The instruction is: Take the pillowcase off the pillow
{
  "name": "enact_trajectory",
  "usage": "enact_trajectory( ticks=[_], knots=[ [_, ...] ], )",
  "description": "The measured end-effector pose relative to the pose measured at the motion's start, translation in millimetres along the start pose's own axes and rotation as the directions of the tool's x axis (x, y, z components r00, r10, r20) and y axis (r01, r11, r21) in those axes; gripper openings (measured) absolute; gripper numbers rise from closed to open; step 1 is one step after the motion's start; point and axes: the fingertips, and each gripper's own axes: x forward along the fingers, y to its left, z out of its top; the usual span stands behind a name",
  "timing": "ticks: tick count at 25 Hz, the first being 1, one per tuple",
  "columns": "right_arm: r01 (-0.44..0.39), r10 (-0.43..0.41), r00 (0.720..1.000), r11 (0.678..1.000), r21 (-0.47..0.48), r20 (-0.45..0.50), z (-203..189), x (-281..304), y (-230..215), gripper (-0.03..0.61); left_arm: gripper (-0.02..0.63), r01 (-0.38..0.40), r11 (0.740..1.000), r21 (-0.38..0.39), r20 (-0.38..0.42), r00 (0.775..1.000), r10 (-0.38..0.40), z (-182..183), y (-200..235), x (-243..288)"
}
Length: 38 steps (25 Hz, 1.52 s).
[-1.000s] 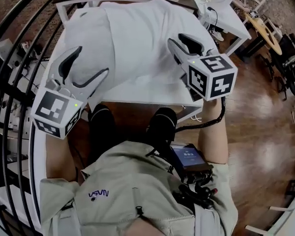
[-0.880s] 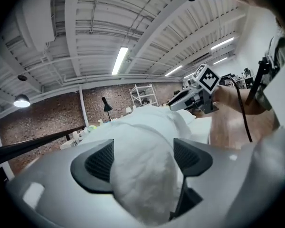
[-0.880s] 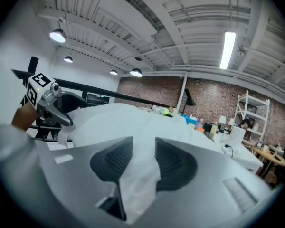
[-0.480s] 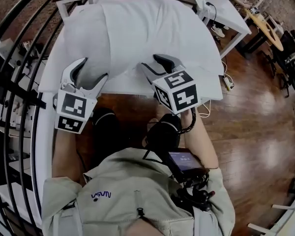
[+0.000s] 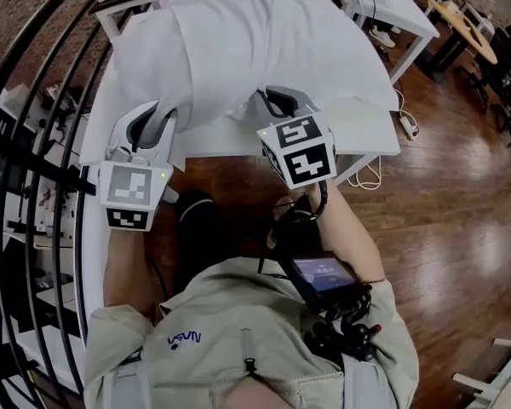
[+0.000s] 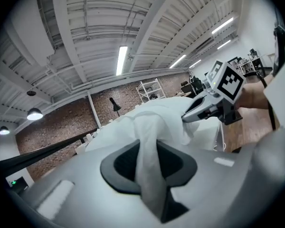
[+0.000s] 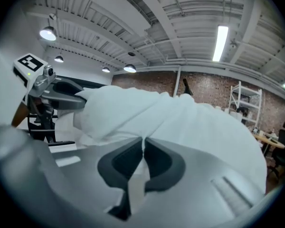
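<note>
White cloth fills most of the scene. The white surface (image 5: 362, 130) is the biggest thing, and it is nearly covered by the pillowcase (image 5: 255, 49), which lies puffed up across it. The pillow itself is hidden inside. Whether the near edge is the open end, I cannot tell.

The left gripper (image 5: 156, 113) sits at the near left edge of the cloth and the right gripper (image 5: 281, 100) at the near middle, well apart from each other. Both point almost level, toward the far side. Their jaws have just been closing, each with cloth between them. The left one now clamps a thick fold (image 6: 147, 175). The right one is pressed almost fully together on a thin strip (image 7: 135, 186).

The step in hand seems to be taking hold of the edge before stripping. To do it well, each pinch should catch only the case and not the filling under it. The thick fold on the left may include more than one layer, so it is worth to test it with a small tug. The thin strip on the right can slip out, so the pull should start slowly and evenly on both sides.
</note>
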Motion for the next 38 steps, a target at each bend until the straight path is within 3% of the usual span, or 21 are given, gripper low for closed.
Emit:
enact_trajectory(
  ticks=[4,11,15,19,22,25,28,30,32,34,36,38],
  knots=[
    [0.045,-0.045,0.999,0.999,0.013,-0.002,-6,-14,-22,0.011,0.075,-0.007,0.996,-0.09,0.053,0.999,0.012,2,23,-10],
    [0.143,-0.145,0.988,0.989,0.048,0.05,10,-35,-66,0.008,0.052,-0.113,0.986,-0.123,0.097,0.987,0.126,10,103,-43],
    [0.151,-0.158,0.985,0.984,0.1,0.066,10,-50,-83,0.008,0.038,-0.137,0.978,-0.158,0.089,0.984,0.153,-5,117,-49],
    [0.126,-0.132,0.991,0.981,0.15,0.034,-12,-52,-84,0.008,0.038,-0.089,0.965,-0.248,0.062,0.992,0.107,-36,105,-44],
    [0.058,-0.055,0.998,0.992,0.11,-0.025,-29,-48,-69,0.011,0.051,0.01,0.951,-0.308,0.054,0.998,0.007,-53,75,-42],
    [-0.107,0.113,0.993,0.988,0.113,-0.044,-32,-53,-54,0.055,0.139,0.082,0.96,-0.268,0.067,0.996,-0.066,-39,54,-47],
    [-0.283,0.286,0.958,0.954,0.098,-0.015,-16,-74,-36,0.16,0.234,0.157,0.969,-0.191,0.108,0.984,-0.138,-9,38,-61],
    [-0.348,0.346,0.937,0.936,0.055,0.052,9,-95,-28,0.167,0.258,0.214,0.966,-0.142,0.174,0.967,-0.189,22,32,-81],
    [-0.379,0.374,0.913,0.925,-0.003,0.164,48,-114,-27,0.167,0.258,0.227,0.97,-0.087,0.225,0.953,-0.203,56,39,-95],
    [-0.367,0.366,0.896,0.929,-0.046,0.251,88,-116,-39,0.174,0.258,0.188,0.981,-0.047,0.229,0.958,-0.173,80,59,-87],
    [-0.32,0.325,0.907,0.945,-0.064,0.268,118,-100,-57,0.181,0.294,0.16,0.987,-0.026,0.197,0.969,-0.152,88,83,-59],
    [-0.279,0.284,0.928,0.959,-0.053,0.242,136,-72,-74,0.196,0.375,0.187,0.982,-0.026,0.118,0.976,-0.183,79,97,-19]
  ],
)
